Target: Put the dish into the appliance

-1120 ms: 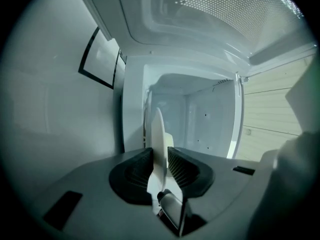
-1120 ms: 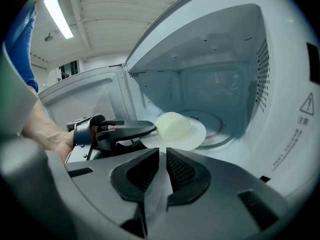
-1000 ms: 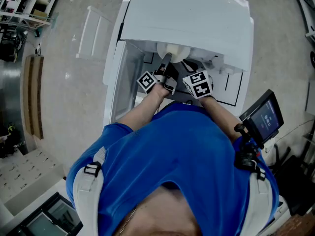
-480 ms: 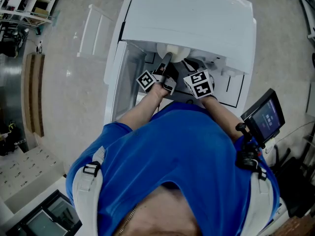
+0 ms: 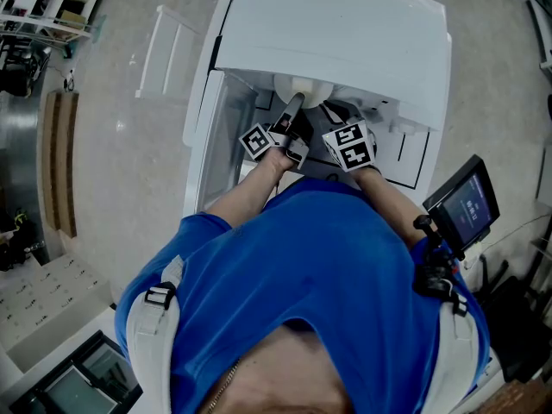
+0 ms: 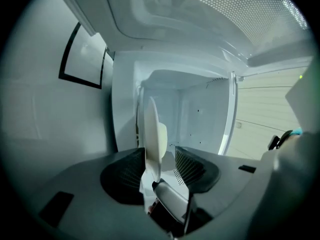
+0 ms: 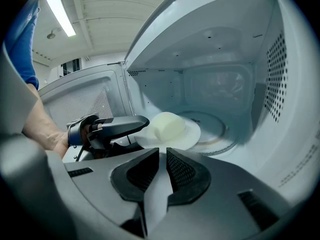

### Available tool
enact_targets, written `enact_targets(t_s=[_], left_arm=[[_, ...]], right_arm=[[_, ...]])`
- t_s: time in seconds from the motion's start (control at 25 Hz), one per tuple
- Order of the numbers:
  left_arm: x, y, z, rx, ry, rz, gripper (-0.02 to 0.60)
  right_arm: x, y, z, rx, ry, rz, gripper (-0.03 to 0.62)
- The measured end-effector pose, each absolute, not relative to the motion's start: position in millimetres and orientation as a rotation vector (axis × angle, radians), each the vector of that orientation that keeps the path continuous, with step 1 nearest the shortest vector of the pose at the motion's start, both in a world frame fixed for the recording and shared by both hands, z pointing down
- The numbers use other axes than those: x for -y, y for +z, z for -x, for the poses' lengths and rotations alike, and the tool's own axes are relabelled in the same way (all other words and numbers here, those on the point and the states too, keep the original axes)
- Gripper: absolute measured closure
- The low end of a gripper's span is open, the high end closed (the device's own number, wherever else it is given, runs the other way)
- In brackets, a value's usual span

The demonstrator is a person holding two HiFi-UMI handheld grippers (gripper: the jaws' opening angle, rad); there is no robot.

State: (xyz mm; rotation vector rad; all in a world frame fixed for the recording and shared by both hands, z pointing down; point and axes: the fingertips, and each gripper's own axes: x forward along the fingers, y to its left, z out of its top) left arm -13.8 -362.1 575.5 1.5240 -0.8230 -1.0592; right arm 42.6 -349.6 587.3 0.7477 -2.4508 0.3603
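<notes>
White microwave [image 5: 336,33], door open, both forearms reaching into the cavity.
L gripper [image 6: 159,168] jaws opening, dish [image 7: 170,129] rim between them, pads not pressing; dish is inside, at turntable [image 7: 222,129] front edge. R gripper [image 7: 162,166] closed, empty, just beside. Vs 1 s ago: arms unmoved, L jaws wider.

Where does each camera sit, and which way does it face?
Head view: on the head, steeply down at the microwave; shirt, forearms show.
Left gripper view: on left gripper, into the microwave; jaws opening, dish between them.
Right gripper view: on right gripper, into the microwave; shut jaws, a forearm.
Both gripper views share the dish.
</notes>
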Motion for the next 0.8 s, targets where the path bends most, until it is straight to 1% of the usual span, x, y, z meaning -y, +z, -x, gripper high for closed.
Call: enact_targets(t_s=[0.4, 0.8], left_arm=[[353, 575, 16, 0.801, -1.08, -1.514, 0.407], [339, 590, 17, 0.876, -1.017, -1.522, 0.408]], right_arm=[[352, 585, -43, 2.454, 0.342, -0.756, 0.574], [351, 583, -42, 2.459, 0.298, -0.743, 0.574]])
